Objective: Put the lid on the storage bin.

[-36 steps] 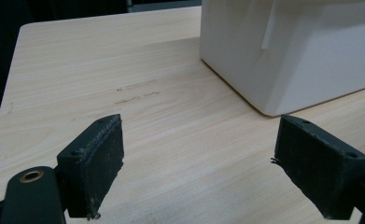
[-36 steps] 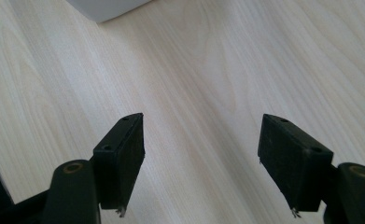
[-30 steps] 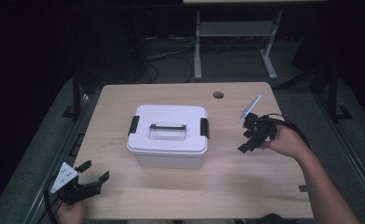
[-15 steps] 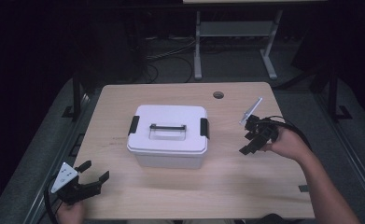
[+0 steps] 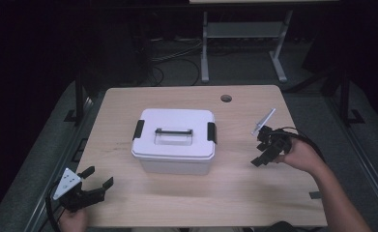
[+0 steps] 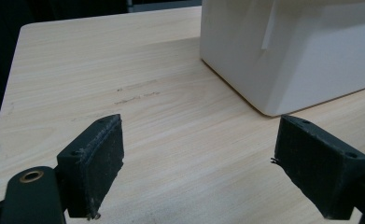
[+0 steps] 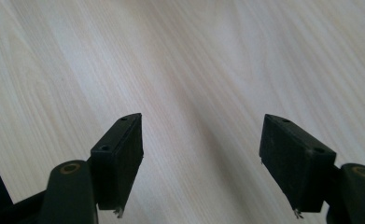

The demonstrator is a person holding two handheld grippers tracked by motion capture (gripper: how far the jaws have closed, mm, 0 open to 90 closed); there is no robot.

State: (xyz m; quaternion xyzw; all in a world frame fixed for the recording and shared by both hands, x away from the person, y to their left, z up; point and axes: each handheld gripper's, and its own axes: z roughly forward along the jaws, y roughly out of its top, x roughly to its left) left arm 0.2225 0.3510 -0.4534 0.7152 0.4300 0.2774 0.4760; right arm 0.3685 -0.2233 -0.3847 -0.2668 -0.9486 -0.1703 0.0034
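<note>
A white lidded box (image 5: pixel 174 140) sits near the middle of the light wooden tabletop (image 5: pixel 235 188), its lid on, with a dark handle (image 5: pixel 173 131) across the top and a black latch at each end. A small round hole (image 5: pixel 226 98) shows in the tabletop toward 1 o'clock from the box.

The left tool (image 5: pixel 95 182) is at about 8 o'clock from the box, near the tabletop's front left corner, well apart from it. Its jaws stand wide apart and hold nothing; in the left gripper view (image 6: pixel 199 163) they frame bare wood, with the box's lower corner (image 6: pixel 273 70) ahead.

The right tool (image 5: pixel 260 153) is at 3 o'clock from the box, near it but apart, held in the person's right hand (image 5: pixel 300 155). It seems to tilt down toward the wood, though the high view is too small to be sure. In the right gripper view (image 7: pixel 201 156) its jaws gape wide, empty, over bare tabletop.
</note>
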